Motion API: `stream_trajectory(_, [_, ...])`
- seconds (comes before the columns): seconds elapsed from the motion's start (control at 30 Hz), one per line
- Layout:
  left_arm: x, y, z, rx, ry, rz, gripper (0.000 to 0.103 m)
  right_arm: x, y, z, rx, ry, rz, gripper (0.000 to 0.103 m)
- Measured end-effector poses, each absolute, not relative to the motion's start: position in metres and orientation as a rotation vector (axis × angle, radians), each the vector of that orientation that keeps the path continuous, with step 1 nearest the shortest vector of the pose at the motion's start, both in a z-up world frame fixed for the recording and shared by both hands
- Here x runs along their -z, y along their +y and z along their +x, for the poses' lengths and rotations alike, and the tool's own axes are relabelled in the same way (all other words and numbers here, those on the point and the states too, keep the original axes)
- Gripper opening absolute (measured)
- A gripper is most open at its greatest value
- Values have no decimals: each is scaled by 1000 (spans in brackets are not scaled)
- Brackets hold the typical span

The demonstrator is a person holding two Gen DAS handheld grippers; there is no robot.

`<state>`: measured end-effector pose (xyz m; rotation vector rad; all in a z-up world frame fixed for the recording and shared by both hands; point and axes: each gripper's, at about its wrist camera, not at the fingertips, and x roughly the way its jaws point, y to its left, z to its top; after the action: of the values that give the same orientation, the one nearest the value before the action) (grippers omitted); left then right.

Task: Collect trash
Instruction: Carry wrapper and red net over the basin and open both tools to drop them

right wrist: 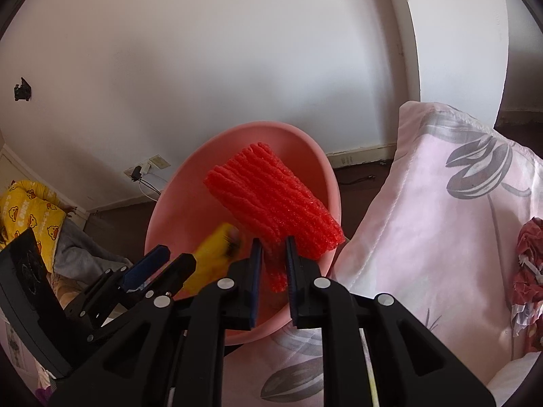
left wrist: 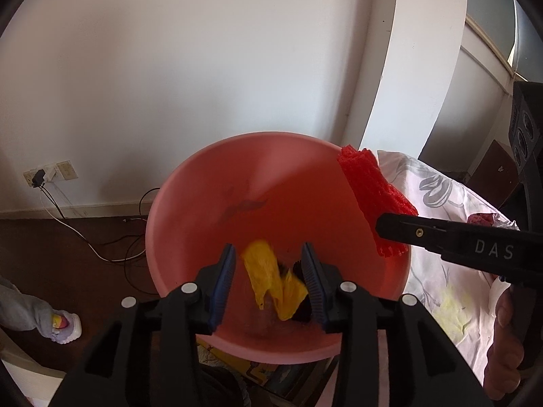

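A pink plastic basin stands in front of both grippers. My left gripper is open over it; a yellow wrapper, blurred, is between and below its fingers inside the basin, beside something dark. My right gripper is shut on a red foam net sleeve and holds it over the basin's right rim; the sleeve and the right gripper also show in the left wrist view. The left gripper shows at the left of the right wrist view.
A pink floral sheet lies to the right of the basin, with crumpled red-and-white trash on it and pale yellow scraps. Cables run over the dark floor by the white wall. A person's foot is at the left.
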<state>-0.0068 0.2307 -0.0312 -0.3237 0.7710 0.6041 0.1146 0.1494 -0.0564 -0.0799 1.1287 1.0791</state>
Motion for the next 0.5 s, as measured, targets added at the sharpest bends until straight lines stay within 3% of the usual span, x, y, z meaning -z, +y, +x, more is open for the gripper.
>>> stream_trajectory(0.03, [30, 230, -7, -602, 767, -320, 43, 56, 150, 114, -1082, 1127, -78, 28])
stream_trajectory(0.13, [24, 230, -14, -600, 753, -317, 46, 53, 148, 113, -1087, 1117, -77, 32])
stream_trajectory(0.5, [16, 223, -24, -585, 724, -326, 47, 35, 134, 103, -1067, 1012, -141, 33])
